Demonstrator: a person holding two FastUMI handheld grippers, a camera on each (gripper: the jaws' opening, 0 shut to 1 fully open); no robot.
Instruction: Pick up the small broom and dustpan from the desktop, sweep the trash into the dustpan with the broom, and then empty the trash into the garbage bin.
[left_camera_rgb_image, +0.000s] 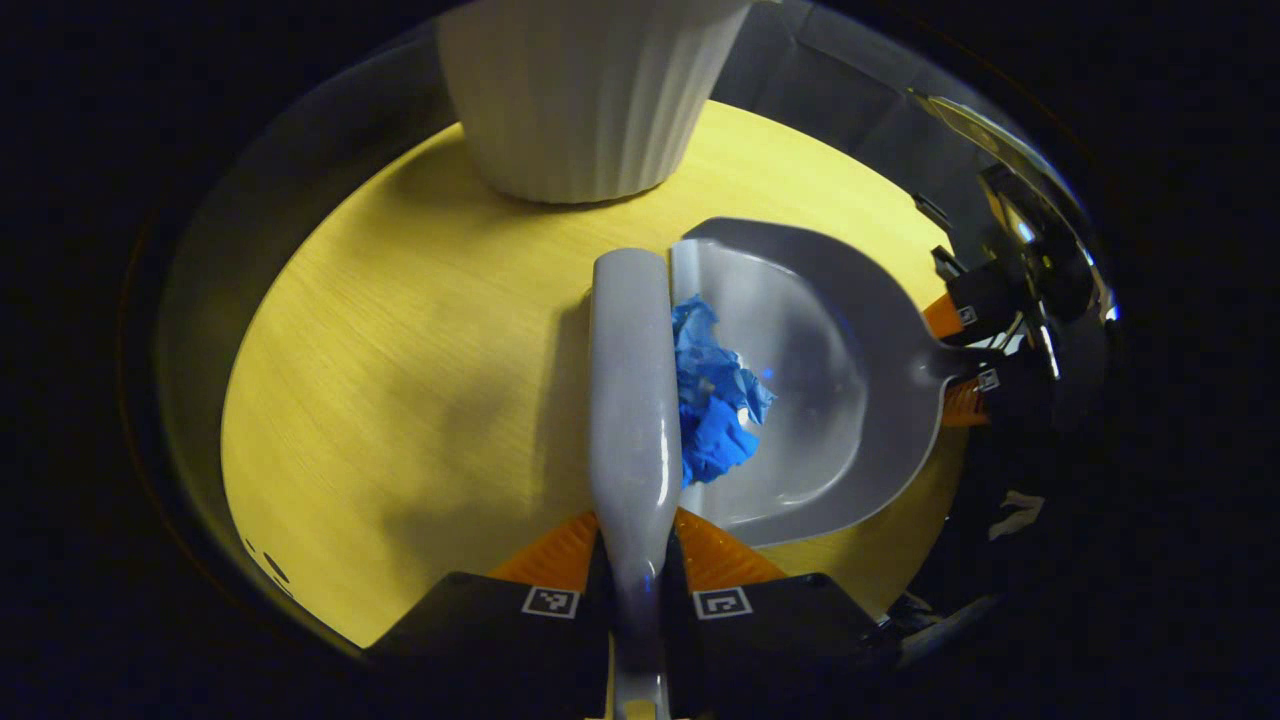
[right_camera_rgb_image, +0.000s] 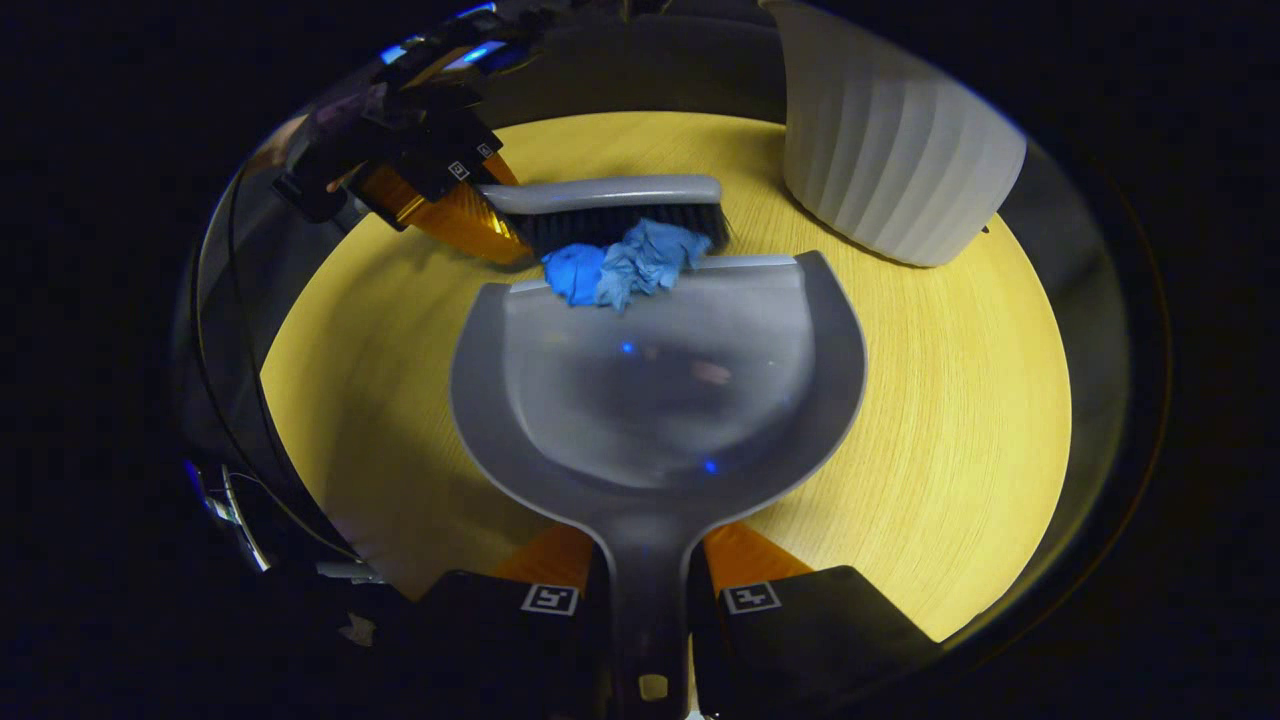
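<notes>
My left gripper (left_camera_rgb_image: 638, 575) is shut on the handle of the small grey broom (left_camera_rgb_image: 632, 400), whose head lies across the yellow desktop. A crumpled blue paper wad (left_camera_rgb_image: 715, 400) sits against the broom's bristles at the mouth of the grey dustpan (left_camera_rgb_image: 850, 400). My right gripper (right_camera_rgb_image: 645, 575) is shut on the dustpan's handle, and the dustpan (right_camera_rgb_image: 660, 400) lies flat on the desktop. Across its front lip I see the blue wad (right_camera_rgb_image: 625, 265) and behind it the broom (right_camera_rgb_image: 610, 205), held by the left gripper (right_camera_rgb_image: 440, 170).
A white ribbed garbage bin (left_camera_rgb_image: 585, 90) stands at the far side of the round yellow desktop (left_camera_rgb_image: 400, 380). In the right gripper view the bin (right_camera_rgb_image: 890, 150) is to the upper right of the dustpan. Dark booth wall surrounds the table.
</notes>
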